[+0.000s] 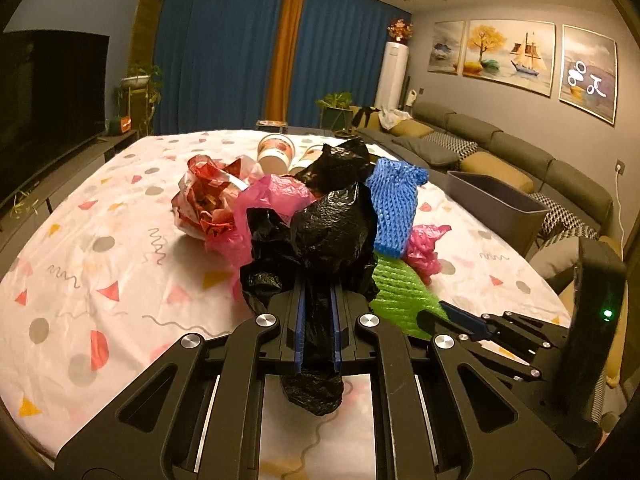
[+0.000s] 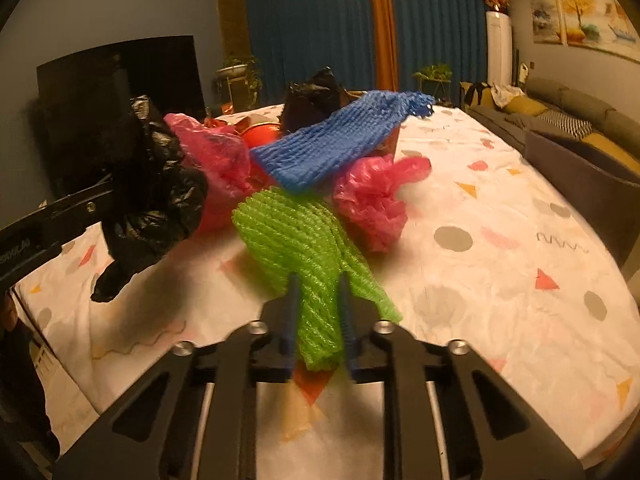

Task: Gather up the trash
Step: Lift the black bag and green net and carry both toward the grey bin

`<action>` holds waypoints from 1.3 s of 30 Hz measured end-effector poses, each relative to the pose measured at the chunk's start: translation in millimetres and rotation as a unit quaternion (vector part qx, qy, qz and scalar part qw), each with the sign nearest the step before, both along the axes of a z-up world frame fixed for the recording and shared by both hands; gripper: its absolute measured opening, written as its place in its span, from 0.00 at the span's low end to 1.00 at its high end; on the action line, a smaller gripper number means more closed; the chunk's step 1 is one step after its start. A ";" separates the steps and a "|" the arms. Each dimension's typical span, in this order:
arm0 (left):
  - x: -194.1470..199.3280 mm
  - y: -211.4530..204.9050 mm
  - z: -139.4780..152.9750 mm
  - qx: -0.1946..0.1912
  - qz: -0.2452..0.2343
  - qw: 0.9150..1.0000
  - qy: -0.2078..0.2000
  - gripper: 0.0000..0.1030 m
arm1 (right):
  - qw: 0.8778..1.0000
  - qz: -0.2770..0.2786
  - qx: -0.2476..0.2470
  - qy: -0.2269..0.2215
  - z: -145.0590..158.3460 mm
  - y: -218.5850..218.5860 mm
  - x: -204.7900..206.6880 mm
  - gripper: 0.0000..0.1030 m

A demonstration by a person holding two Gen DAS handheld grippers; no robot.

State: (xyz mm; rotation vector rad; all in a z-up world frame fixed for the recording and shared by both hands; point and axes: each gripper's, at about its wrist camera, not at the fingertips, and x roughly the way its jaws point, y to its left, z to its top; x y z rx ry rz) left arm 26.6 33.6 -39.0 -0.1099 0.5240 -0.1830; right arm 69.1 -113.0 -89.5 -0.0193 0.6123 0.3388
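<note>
Left tool [image 1: 318, 308] tight on black bag [image 1: 324, 232], right tool [image 2: 320, 304] on green net [image 2: 296, 236].

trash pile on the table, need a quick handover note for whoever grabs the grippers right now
Left gripper: shut on the black plastic bag.
Right gripper: shut on the green foam net.
On the table: blue foam net, pink bags, red-and-white wrapper, two paper cups behind the pile.
Grey bin stands at the table's right edge; no trash visible in it from this angle.
Done: both pieces gripped.
Left: carry both to the bin, probably, then the rest.
</note>
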 end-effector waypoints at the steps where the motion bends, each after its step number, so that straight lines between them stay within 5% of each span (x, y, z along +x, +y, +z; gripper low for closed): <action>1: -1.0 -0.3 0.6 -0.001 0.000 1.000 -0.002 0.09 | 1.000 0.002 0.001 -0.007 3.4 0.0 -2.8 0.14; 18: -8.5 14.2 29.2 -0.008 0.027 0.998 -0.050 0.09 | 0.993 0.028 0.059 -0.102 78.9 -23.1 -41.7 0.13; 28: -3.9 1.6 40.5 -0.001 0.015 0.998 -0.060 0.09 | 0.989 -0.023 0.054 -0.137 98.3 -44.9 -45.6 0.13; 39: 26.4 -68.1 66.7 0.011 -0.053 0.994 -0.092 0.09 | 0.978 -0.104 0.041 -0.175 118.9 -97.5 -32.3 0.13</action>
